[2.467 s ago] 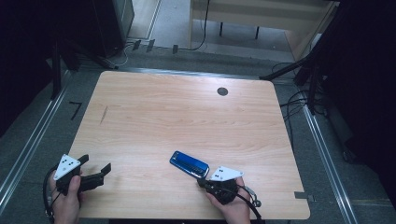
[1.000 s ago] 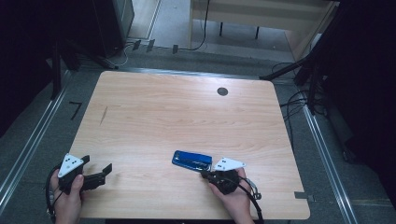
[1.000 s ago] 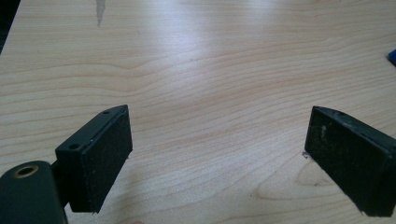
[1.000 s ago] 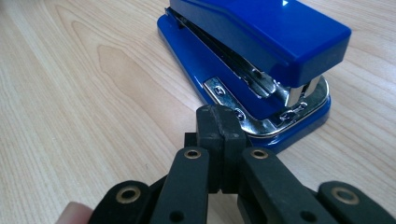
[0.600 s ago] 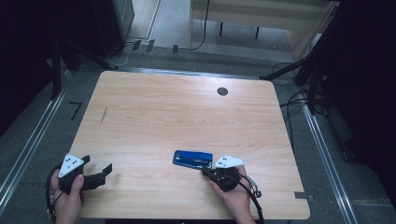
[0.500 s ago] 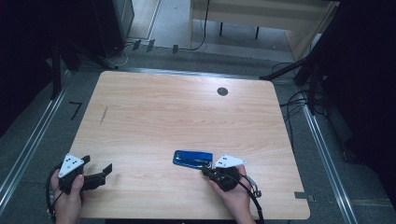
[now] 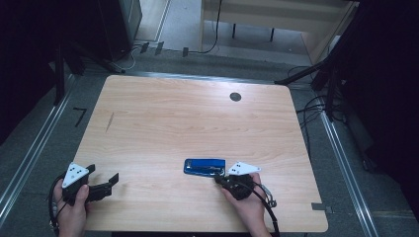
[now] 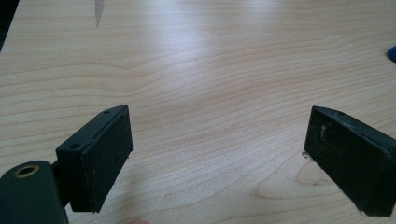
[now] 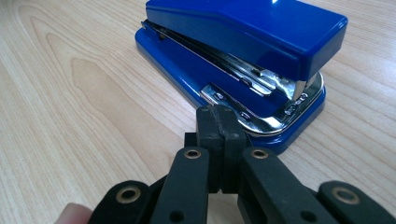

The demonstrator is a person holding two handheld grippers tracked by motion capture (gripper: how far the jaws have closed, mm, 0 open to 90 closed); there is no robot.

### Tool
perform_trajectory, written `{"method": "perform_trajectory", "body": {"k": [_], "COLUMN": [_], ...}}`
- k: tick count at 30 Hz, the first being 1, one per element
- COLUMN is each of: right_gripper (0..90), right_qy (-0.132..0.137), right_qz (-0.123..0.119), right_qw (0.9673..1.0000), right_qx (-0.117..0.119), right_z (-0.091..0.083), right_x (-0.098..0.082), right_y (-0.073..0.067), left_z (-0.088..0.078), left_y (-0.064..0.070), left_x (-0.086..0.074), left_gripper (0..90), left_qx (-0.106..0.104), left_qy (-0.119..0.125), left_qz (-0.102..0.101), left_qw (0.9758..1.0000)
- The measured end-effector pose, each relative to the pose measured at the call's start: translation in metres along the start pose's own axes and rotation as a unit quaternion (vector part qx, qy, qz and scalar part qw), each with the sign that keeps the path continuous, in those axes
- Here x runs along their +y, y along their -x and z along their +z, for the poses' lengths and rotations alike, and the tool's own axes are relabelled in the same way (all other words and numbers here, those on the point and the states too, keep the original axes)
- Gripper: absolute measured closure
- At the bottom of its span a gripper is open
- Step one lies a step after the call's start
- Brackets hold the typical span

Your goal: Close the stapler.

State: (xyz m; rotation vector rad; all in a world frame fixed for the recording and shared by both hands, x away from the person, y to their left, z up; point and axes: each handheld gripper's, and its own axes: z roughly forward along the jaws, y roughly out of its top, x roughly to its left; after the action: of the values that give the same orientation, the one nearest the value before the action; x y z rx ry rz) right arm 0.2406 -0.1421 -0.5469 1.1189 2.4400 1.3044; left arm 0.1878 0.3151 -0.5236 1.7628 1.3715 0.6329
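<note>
The blue stapler (image 7: 204, 166), lying near the worktop's front edge, is touched by the closed, empty right gripper (image 9: 219, 122); a nudge seems underway. The left gripper (image 8: 219, 163) is held wide open; next, steady pushing is needed.

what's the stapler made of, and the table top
Stapler: the blue cover and base look like glossy moulded plastic, going by the smooth sheen and soft highlights; the staple channel and front plate look like bright chromed metal, mirror-like with stamped marks. Table: pale wood grain with a matte, even surface, probably a laminate or veneer rather than solid wood; the pictures leave that open.
</note>
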Motion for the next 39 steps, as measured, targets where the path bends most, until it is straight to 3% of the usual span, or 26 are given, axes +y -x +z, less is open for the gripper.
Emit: {"method": "perform_trajectory", "body": {"k": [18, 23, 31, 39], "right_gripper": [90.0, 76.7, 59.3, 50.2], "right_qy": [0.001, 0.034, 0.057, 0.08], "right_qz": [-0.003, -0.004, 0.005, 0.013], "right_qw": [1.0, 0.9994, 0.9983, 0.9966], "right_qx": [-0.007, -0.002, -0.005, -0.017], "right_z": [0.001, -0.006, -0.022, -0.036], "right_x": [0.002, -0.002, -0.003, -0.004], "right_y": [0.002, 0.002, 0.003, 0.013], "left_z": [0.0, 0.0, 0.0, 0.0], "left_y": [0.0, -0.001, 0.0, 0.0], "left_x": [0.0, 0.0, 0.0, 0.0], "left_gripper": [8.3, 8.3, 8.3, 8.3], "left_qx": [0.0, -0.002, -0.001, -0.001], "left_qy": [-0.001, 0.0, 0.001, 0.0], "left_qz": [0.001, -0.003, -0.001, -0.002], "left_qw": [1.0, 1.0, 1.0, 1.0]}}
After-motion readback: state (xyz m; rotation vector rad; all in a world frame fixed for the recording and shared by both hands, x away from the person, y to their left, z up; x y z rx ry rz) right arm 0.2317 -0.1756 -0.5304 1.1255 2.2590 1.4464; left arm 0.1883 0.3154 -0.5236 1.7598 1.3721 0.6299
